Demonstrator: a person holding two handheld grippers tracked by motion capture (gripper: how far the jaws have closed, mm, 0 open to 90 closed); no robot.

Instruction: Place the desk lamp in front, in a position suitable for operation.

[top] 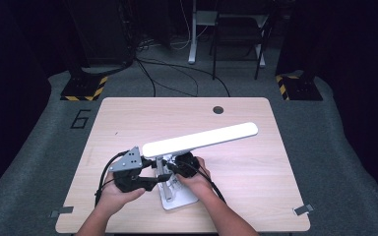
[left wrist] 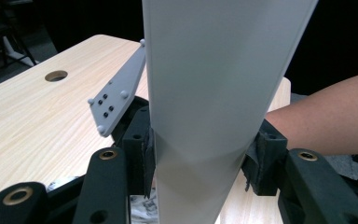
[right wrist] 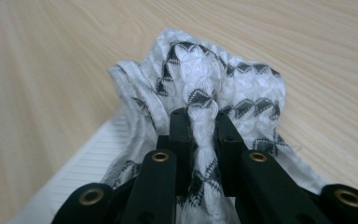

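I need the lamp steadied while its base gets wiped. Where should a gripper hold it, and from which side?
Grip the flat lamp arm near its lower end, across its width, coming from the left as the left gripper does. The arm's parallel edges suit the jaws, and this leaves the base open.

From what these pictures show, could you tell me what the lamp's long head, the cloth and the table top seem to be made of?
Lamp head: smooth, matte white, probably plastic; even and seamless, gripped between the left gripper pads.
Cloth: soft woven textile, white with a black zigzag pattern; it bunches into folds in the right gripper.
Table top: pale wood grain, likely laminate; flat, uniform sheen.
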